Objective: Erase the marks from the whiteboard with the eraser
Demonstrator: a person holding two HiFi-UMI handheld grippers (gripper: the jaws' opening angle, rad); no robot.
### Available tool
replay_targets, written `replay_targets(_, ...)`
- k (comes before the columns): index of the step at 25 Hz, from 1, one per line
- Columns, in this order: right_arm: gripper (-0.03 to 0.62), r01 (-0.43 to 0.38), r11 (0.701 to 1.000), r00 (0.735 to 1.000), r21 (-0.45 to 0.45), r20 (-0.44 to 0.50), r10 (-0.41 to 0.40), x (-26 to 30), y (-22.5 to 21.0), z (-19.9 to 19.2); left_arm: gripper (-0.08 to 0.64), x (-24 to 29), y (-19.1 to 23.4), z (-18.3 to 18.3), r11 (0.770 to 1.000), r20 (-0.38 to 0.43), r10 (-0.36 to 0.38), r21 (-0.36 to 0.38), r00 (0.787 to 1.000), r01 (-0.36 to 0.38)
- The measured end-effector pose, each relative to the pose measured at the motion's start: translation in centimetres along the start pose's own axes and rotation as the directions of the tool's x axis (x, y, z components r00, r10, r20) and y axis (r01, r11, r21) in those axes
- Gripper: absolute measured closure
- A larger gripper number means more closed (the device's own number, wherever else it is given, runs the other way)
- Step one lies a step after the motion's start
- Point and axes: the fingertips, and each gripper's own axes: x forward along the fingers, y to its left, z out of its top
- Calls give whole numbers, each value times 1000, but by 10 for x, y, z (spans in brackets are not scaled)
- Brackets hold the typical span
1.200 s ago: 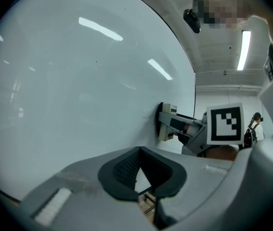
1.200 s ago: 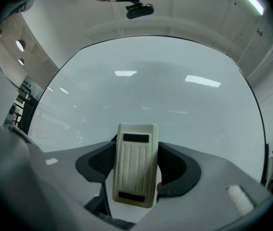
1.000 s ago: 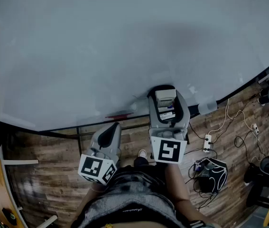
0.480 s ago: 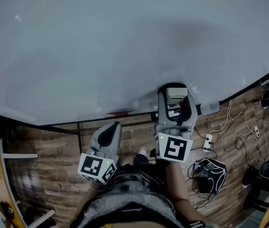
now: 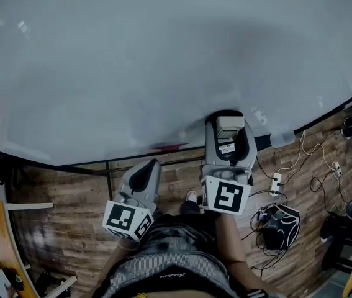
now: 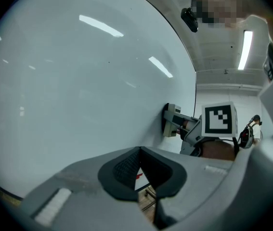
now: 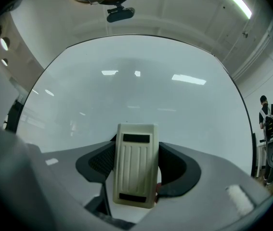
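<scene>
Eraser (image 5: pixel 230 126) farther right on whiteboard (image 5: pixel 132 61)

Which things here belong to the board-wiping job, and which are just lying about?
Job: whiteboard; eraser, clamped in the right gripper.
Lying about: power strip and cables on the wooden floor.

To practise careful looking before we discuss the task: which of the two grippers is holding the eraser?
The right gripper: its jaws clamp the cream eraser against the whiteboard. The left gripper has its jaws closed on nothing.
</scene>
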Motion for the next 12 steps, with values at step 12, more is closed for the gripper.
replay_targets(12, 325, -40, 999, 999, 1, 12, 40, 3, 93, 14, 561, -39, 50, 8, 1000, 11, -9, -17, 1000, 9)
